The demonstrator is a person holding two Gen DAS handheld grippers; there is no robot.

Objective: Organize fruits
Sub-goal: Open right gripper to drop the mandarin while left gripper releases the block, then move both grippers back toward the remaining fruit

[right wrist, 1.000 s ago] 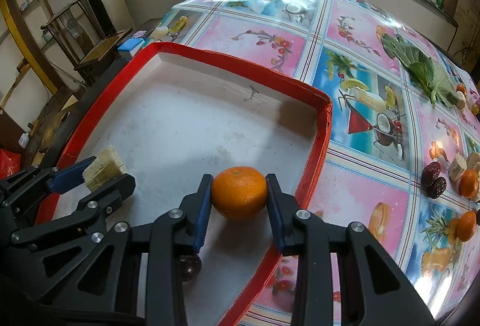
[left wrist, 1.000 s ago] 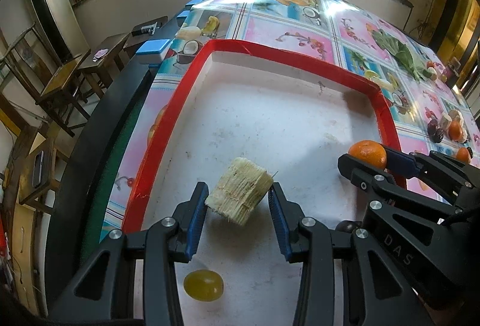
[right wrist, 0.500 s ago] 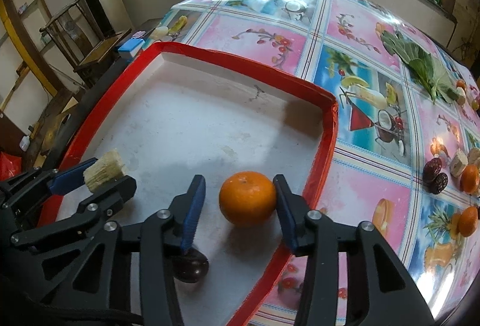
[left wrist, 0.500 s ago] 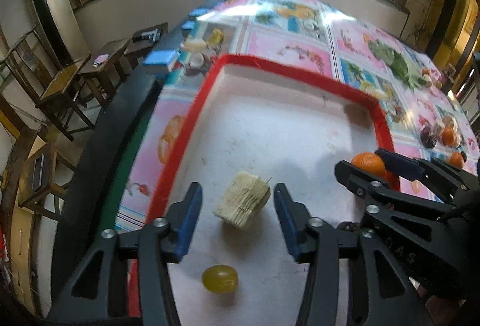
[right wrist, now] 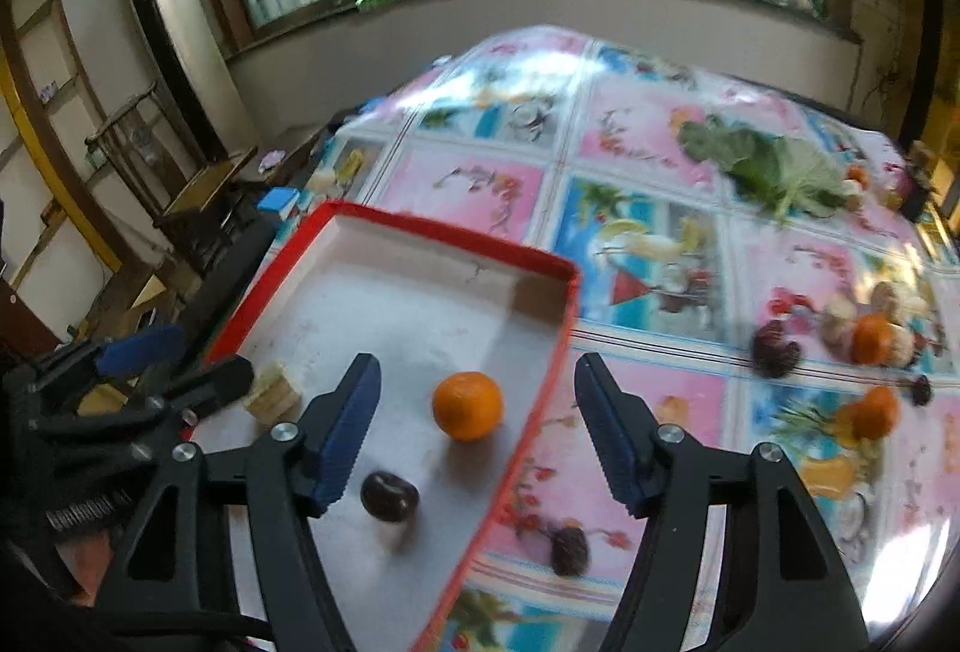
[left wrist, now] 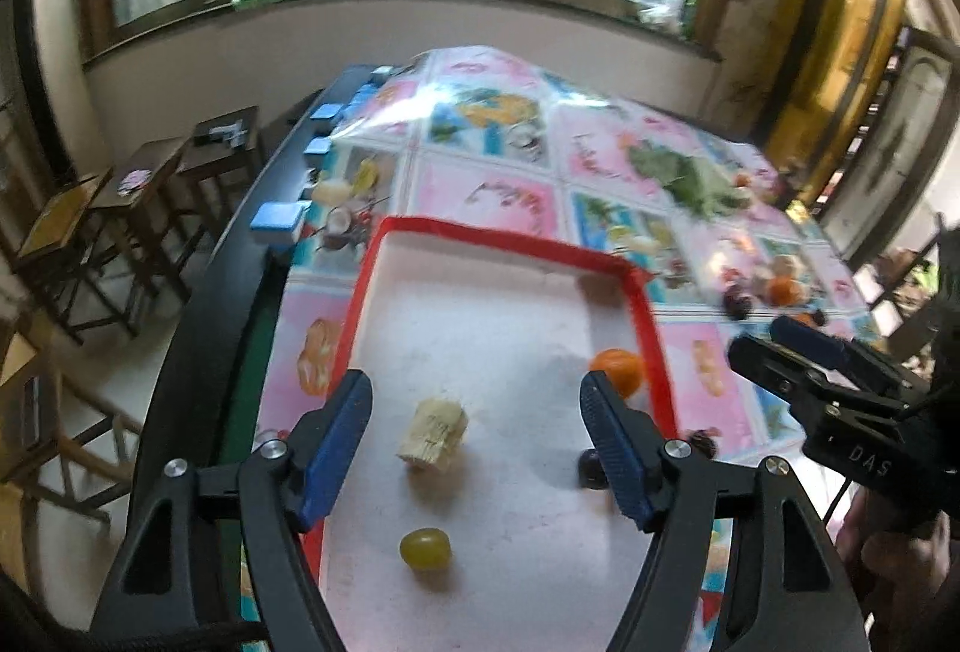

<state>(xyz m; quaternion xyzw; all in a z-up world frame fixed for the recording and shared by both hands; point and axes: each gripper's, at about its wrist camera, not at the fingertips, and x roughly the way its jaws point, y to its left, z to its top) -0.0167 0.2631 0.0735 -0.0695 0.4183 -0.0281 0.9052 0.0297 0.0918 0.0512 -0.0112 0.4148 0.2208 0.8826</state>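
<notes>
Fruit lies in the red-rimmed tray (left wrist: 651,334) on the tabletop (right wrist: 648,160): a pale sugarcane chunk (left wrist: 433,434), an orange (right wrist: 467,405), a green grape (left wrist: 425,548) and a dark cherry (right wrist: 389,496). The left gripper (left wrist: 474,412) has just been opening and stands apart above the sugarcane chunk, touching nothing. The right gripper (right wrist: 477,391), likewise just opening, stands apart over the orange, clear of it. More fruit (right wrist: 870,340) sits well apart on the cloth.

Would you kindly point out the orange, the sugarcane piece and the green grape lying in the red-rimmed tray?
orange (right wrist: 467,405), right wrist view, centre of its peel.
sugarcane piece (left wrist: 433,434), left wrist view, middle of its pale side.
green grape (left wrist: 425,548), left wrist view, centre of its skin.
</notes>
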